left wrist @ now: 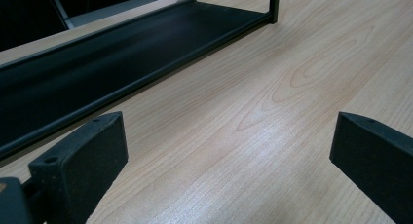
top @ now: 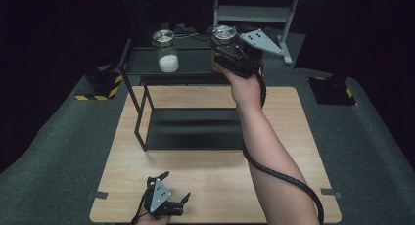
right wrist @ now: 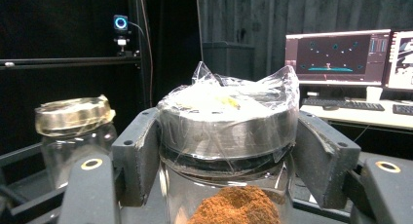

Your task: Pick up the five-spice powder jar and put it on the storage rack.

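Right gripper (right wrist: 226, 151) clamps the brown-powder jar (right wrist: 229, 185) (seemingly above the rack (top: 147, 63)) — left gripper (left wrist: 229, 156) gapes, empty.

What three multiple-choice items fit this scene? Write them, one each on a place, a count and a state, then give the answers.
1. Where does the jar with white powder stand?
A. on the rack's top shelf
B. on the wooden table
C. on the rack's bottom shelf

2. How many jars are in the high view?
A. one
B. two
C. four

3. How do the left gripper's jaws stand?
A. shut on a lid
B. shut on nothing
C. open over the bare wooden table

Answers:
1. A, it sits on the upper black shelf.
2. B, the white one and the jar with brown powder in the right gripper.
3. C, the pads stand wide apart with wood between them.
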The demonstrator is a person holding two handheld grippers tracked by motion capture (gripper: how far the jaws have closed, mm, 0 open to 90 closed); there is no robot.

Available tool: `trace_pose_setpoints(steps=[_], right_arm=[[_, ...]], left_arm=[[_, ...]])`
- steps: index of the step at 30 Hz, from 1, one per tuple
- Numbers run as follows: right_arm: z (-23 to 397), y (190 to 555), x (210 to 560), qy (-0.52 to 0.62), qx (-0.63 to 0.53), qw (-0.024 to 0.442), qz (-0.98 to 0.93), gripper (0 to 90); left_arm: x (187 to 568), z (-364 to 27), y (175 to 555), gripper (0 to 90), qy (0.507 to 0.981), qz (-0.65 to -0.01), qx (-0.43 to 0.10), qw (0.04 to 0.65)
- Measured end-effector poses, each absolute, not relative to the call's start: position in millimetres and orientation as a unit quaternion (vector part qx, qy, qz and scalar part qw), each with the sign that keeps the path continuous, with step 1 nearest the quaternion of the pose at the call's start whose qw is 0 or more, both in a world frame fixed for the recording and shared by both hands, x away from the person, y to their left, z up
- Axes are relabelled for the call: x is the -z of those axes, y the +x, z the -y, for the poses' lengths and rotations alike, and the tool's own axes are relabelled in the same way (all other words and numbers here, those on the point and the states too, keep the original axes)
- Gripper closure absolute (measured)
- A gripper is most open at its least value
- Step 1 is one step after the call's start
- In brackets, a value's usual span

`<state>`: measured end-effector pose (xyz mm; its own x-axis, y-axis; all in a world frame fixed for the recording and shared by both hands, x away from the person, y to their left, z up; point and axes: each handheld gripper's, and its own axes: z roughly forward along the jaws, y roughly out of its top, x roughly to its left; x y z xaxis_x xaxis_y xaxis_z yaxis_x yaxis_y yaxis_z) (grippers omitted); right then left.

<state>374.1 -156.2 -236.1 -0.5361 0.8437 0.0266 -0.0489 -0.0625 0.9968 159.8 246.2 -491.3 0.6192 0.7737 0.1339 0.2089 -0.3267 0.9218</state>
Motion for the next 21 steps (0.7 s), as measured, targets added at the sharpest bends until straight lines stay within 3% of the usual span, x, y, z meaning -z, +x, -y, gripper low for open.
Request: trace_pose_setpoints(steps=[21], right_arm=[[154, 395, 245, 0.350, -0.647, 0.339, -0.587, 31.8]], left_arm=[[492, -248, 159, 0.6, 0.760, -0.318, -0.294, 0.485]])
